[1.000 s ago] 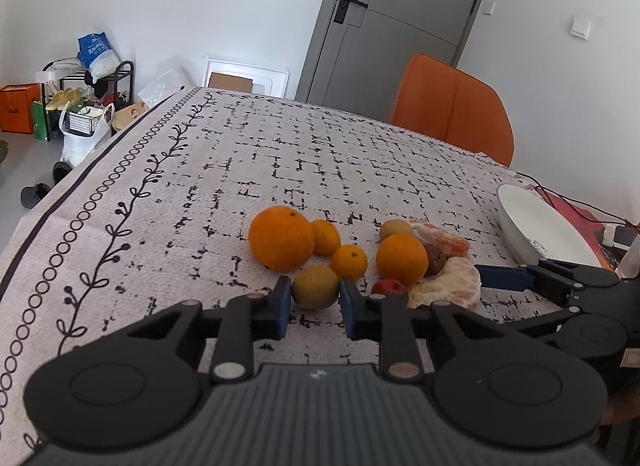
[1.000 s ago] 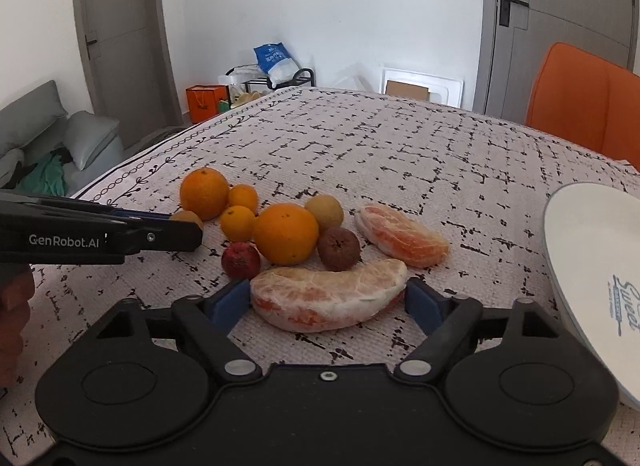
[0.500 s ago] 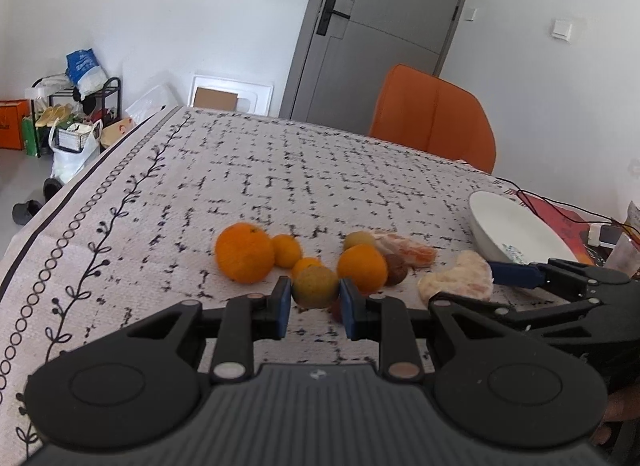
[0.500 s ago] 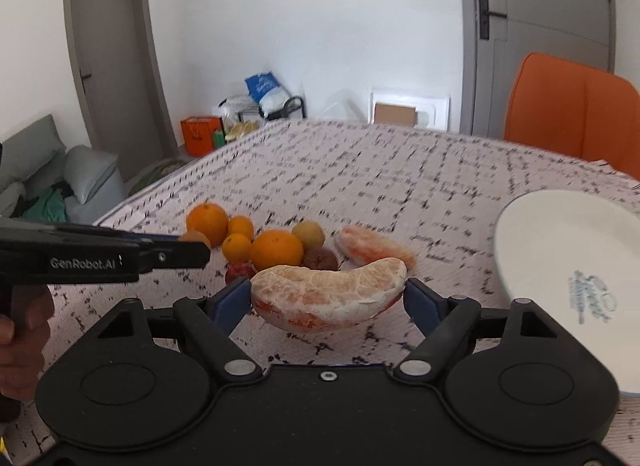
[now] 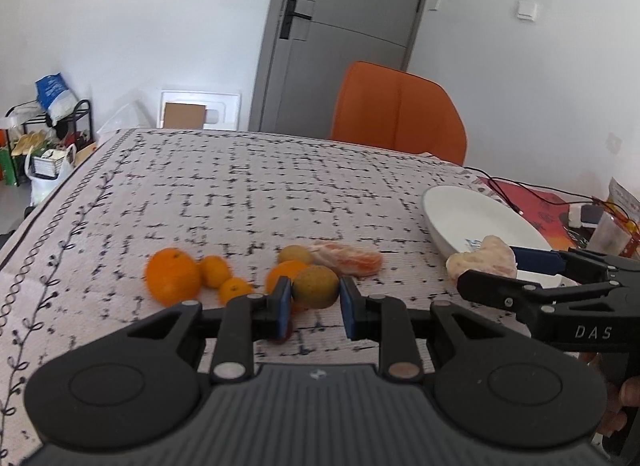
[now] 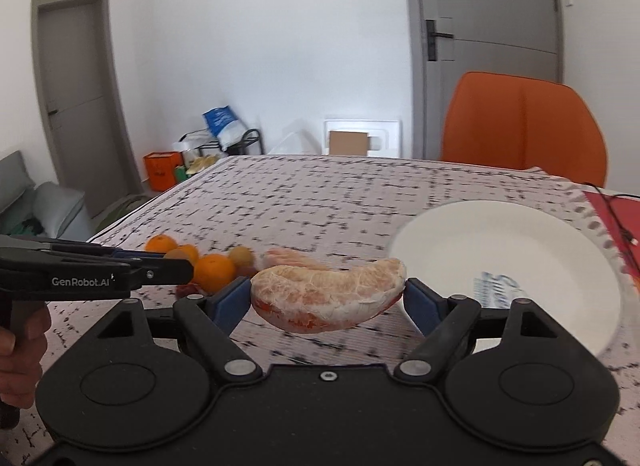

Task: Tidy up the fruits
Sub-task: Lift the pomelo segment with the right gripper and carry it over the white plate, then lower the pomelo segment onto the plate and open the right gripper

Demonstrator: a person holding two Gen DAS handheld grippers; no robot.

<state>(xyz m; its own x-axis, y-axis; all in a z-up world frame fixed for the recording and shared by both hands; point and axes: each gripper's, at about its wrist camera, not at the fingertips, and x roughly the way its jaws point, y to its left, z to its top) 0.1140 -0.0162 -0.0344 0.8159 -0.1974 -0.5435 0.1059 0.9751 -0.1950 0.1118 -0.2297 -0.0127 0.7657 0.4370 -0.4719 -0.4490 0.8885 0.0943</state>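
Note:
My left gripper [image 5: 312, 300] is shut on a small greenish-brown fruit [image 5: 315, 286] and holds it above the table. My right gripper [image 6: 326, 298] is shut on a peeled pomelo segment [image 6: 328, 292], lifted just left of the white plate [image 6: 520, 266]. It also shows in the left wrist view [image 5: 482, 264] at the plate's [image 5: 472, 217] near edge. On the cloth lie a big orange [image 5: 173, 276], two small oranges [image 5: 215, 270], another orange [image 5: 282, 274], a yellowish fruit [image 5: 295, 254] and a second pomelo segment [image 5: 348, 258].
The table wears a white cloth with black marks [image 5: 240, 185]. An orange chair [image 5: 400, 113] stands at the far side. Cables, a red mat and packets [image 5: 560, 205] lie right of the plate. A sofa [image 6: 32, 205] is to the left.
Both grippers have risen and moved right, toward the plate, each carrying its fruit. The pomelo segment has gone from the cloth to beside the plate's rim.

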